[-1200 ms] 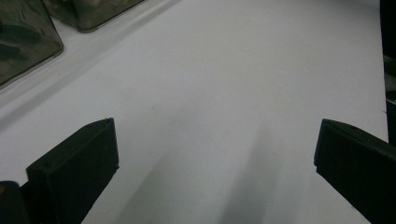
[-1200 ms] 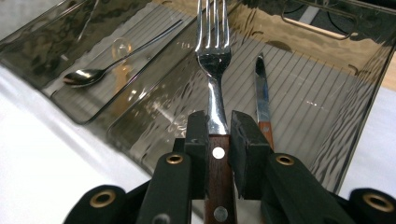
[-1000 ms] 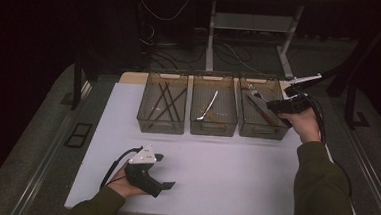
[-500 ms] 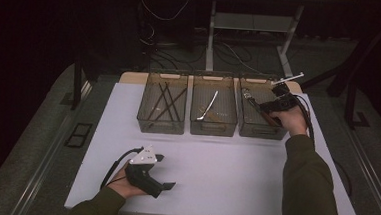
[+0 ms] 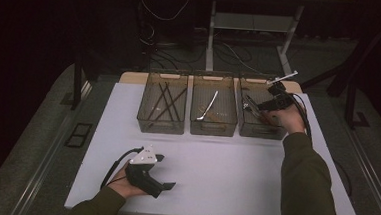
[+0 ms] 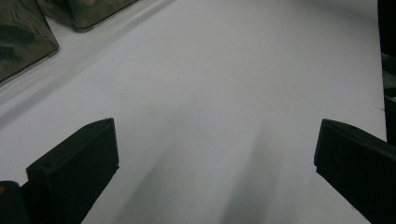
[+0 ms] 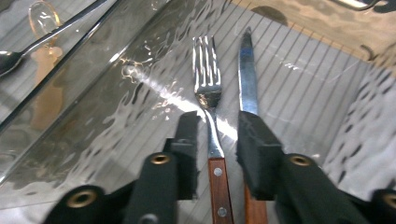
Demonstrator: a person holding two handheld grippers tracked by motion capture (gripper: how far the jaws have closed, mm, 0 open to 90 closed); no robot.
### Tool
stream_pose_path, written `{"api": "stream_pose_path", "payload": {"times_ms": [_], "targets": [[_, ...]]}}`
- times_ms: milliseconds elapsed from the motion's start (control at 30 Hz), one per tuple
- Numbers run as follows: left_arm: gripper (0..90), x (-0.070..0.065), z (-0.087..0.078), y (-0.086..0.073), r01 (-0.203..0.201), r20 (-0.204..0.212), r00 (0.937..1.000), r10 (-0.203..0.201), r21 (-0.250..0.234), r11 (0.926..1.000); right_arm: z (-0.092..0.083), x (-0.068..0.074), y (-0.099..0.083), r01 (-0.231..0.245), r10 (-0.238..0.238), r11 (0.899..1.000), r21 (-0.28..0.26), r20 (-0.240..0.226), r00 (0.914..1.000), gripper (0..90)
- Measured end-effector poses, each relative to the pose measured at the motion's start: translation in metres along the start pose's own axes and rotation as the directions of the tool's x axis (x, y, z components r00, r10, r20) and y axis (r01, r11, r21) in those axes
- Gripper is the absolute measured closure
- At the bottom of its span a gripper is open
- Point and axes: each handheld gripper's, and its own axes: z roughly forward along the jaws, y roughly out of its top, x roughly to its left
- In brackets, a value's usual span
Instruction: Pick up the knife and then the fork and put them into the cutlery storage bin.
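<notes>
Since a second ago the right gripper (image 7: 214, 135) has dropped into the right bin (image 5: 257, 129), its jaws just opening narrowly; the fork (image 7: 208, 93) lies loose between them, knife (image 7: 247, 79) just beside. The left gripper (image 5: 166, 186) rests wide open, near left.
</notes>
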Motion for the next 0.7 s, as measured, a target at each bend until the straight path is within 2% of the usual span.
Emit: {"api": "stream_pose_path", "payload": {"times_ms": [167, 233, 333, 500, 633, 700], "targets": [[0.0, 0.0, 0.0, 0.0, -0.002, 0.0, 1.0, 0.002, 0.001, 1.0, -0.007, -0.001, -0.002, -0.023, 0.023, 0.999, -0.032, -0.021, 0.9995, 56.0], [0.0, 0.0, 0.0, 0.0, 0.001, -0.001, 1.0, -0.001, 0.001, 1.0, -0.011, -0.001, -0.003, -0.019, 0.017, 0.998, -0.059, -0.019, 0.9997, 51.1], [0.0, 0.001, 0.0, 0.0, 0.001, -0.002, 1.0, -0.001, 0.005, 1.0, -0.019, 0.002, -0.005, -0.023, 0.018, 0.995, -0.1, -0.048, 0.9987, 44.2], [0.0, 0.001, 0.0, 0.0, 0.002, -0.005, 1.0, -0.002, 0.005, 1.0, -0.029, 0.005, -0.011, -0.026, 0.012, 0.986, -0.165, -0.086, 0.9962, 34.4], [0.0, 0.002, 0.0, 0.0, -0.002, -0.008, 1.0, 0.002, 0.004, 1.0, -0.037, 0.009, -0.02, -0.04, 0.013, 0.973, -0.228, -0.12, 0.9927, 29.4], [0.0, 0.002, 0.0, 0.0, -0.001, -0.009, 1.0, 0.001, 0.004, 1.0, -0.039, 0.011, -0.024, -0.046, 0.017, 0.97, -0.239, -0.123, 0.9923, 25.7]]}}
